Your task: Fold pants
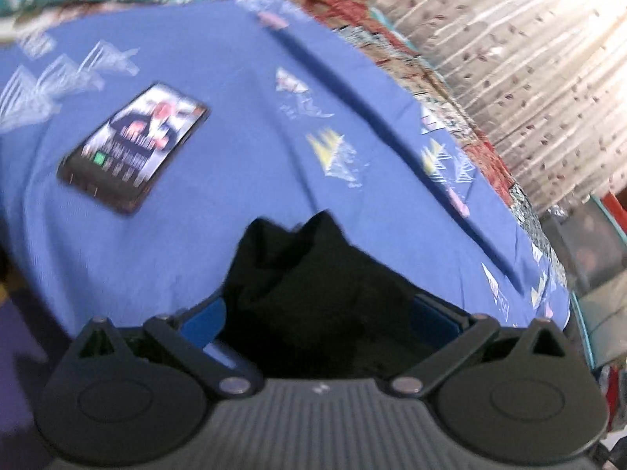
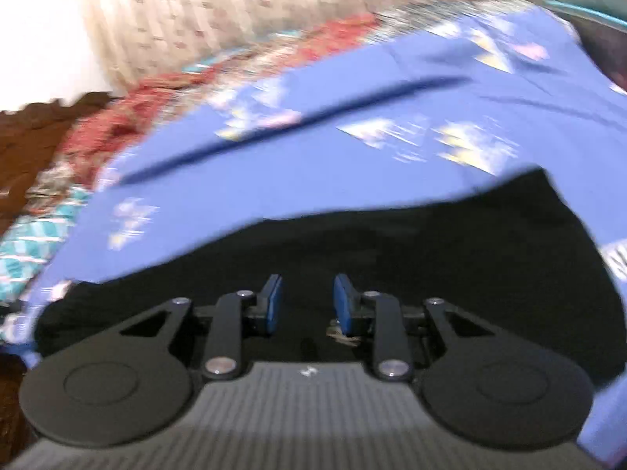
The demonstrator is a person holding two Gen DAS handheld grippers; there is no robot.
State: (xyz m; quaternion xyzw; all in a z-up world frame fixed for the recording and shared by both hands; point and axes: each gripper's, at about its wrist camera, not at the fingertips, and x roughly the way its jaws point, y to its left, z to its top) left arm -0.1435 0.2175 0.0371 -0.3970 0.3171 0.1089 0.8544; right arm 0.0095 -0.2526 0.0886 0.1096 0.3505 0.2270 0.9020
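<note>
The black pants (image 2: 431, 250) lie on a blue bed sheet (image 2: 352, 164). In the left wrist view a bunched part of the pants (image 1: 309, 286) fills the space between the wide-apart blue pads (image 1: 435, 321) of my left gripper (image 1: 321, 321); the fabric hides the fingertips, so I cannot tell if they hold it. My right gripper (image 2: 307, 301) hovers over the flat pants with its blue pads (image 2: 270, 301) a small gap apart, nothing between them.
A phone (image 1: 133, 145) with a lit screen lies on the blue sheet (image 1: 235, 78) to the left. A red patterned blanket (image 2: 129, 113) and a curtain (image 1: 509, 58) lie along the far edge of the bed. Both views are motion-blurred.
</note>
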